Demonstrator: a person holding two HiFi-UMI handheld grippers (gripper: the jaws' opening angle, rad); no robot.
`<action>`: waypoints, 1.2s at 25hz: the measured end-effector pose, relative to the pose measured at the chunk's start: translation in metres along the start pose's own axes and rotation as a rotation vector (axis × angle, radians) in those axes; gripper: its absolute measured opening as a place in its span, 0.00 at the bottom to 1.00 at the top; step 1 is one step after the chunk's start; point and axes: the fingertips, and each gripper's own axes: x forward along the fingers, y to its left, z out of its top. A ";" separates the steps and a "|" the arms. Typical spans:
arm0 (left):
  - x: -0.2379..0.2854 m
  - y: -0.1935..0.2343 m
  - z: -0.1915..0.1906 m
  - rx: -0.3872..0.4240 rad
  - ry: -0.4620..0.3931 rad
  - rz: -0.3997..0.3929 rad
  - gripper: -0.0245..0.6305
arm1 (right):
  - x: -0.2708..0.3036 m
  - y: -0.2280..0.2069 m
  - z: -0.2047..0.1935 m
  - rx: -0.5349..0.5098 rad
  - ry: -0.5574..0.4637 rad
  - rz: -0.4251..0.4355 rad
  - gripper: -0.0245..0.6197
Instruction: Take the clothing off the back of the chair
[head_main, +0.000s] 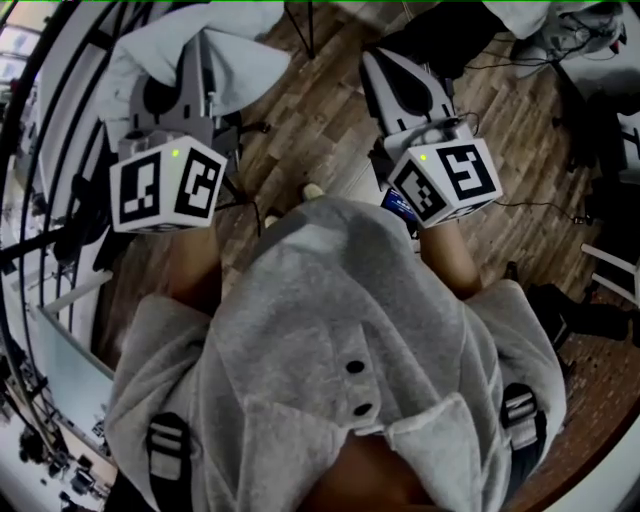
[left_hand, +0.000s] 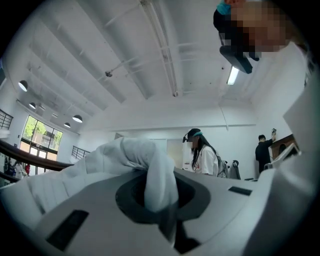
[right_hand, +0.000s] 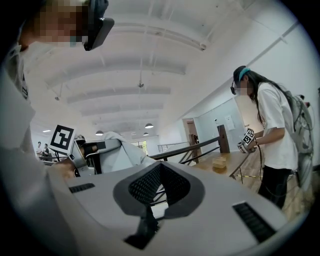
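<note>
Left gripper (left_hand: 165, 220): jaws clamped on a fold of the white clothing (left_hand: 125, 155). The fabric runs down through the dark opening between them and bunches up over the left jaw.
Right gripper (right_hand: 157, 192): jaws pressed together with nothing in them. Only a dark railing (right_hand: 195, 150) shows through the gap.

Head view: the clothing drapes over the front of the left gripper at upper left. It hangs from that gripper above the wood floor (head_main: 300, 110). Can't tell whether it touches anything else. The right gripper is well apart from it, held out front at about the same height. Both marker cubes face up, left cube (head_main: 165, 185) and right cube (head_main: 445, 180). The wearer's grey fleece hoodie (head_main: 330, 330) fills the lower frame.

Right gripper view: the cloth-covered left gripper sits at mid-left beside its cube. A second person in a white T-shirt (right_hand: 275, 130) stands at right holding another marker-cube gripper (right_hand: 246, 140) over a wooden table (right_hand: 235, 162). A small pale box-like item (right_hand: 220, 161) sits on that table, and its contents can't be made out.
</note>
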 end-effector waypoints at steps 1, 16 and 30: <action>0.004 -0.004 -0.005 -0.005 0.014 -0.014 0.08 | 0.000 -0.003 -0.001 0.003 0.004 -0.008 0.05; 0.063 -0.087 -0.039 -0.117 0.089 -0.267 0.08 | -0.025 -0.054 -0.002 0.018 0.006 -0.127 0.05; 0.064 -0.117 -0.063 -0.169 0.142 -0.316 0.08 | -0.047 -0.081 -0.003 0.043 -0.002 -0.203 0.05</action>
